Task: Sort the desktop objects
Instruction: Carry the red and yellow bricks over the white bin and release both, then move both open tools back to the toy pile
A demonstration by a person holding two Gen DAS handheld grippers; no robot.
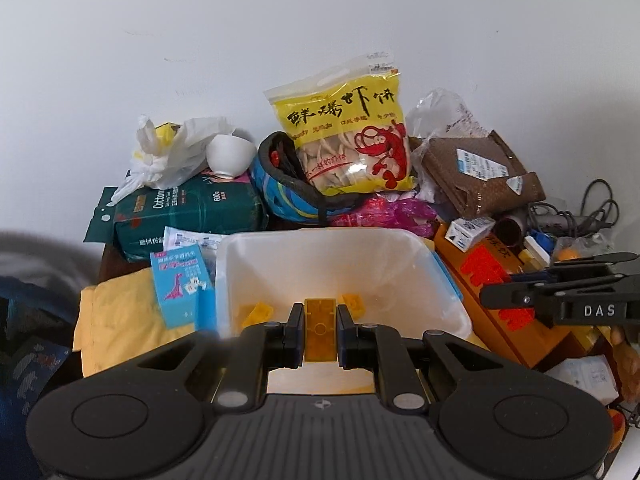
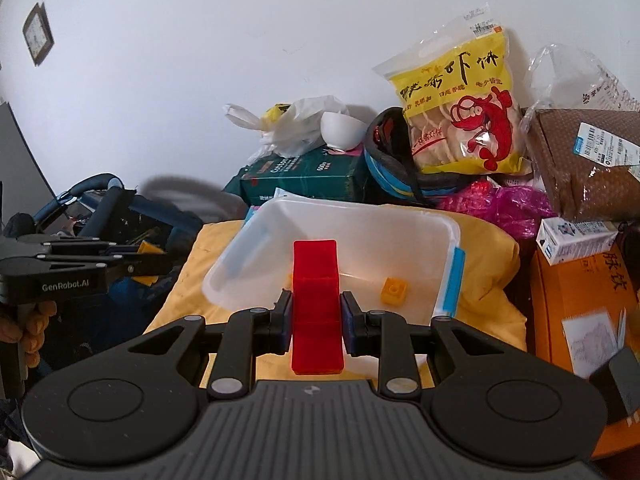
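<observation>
Cluttered desk [image 1: 120, 320], white bin [image 2: 420, 232] w/ yellow bricks [image 2: 394, 290]

Yellow brick [image 1: 319, 330]: translucent, long, hollow underside facing the left wrist camera, clamped between the left tongs [image 1: 319, 330] over the near rim of the bin. Red brick [image 2: 317, 306]: translucent, long, tilted away from the camera, clamped between the right tongs [image 2: 317, 318] just short of the same bin. White plastic bin [image 2: 408, 222]: open top, blue latch on its right side, sits on a yellow cloth. Inside on the floor: small yellow bricks, one studded at the right [image 2: 394, 290], one at the left [image 1: 258, 314], another beside it [image 1: 352, 303].
</observation>
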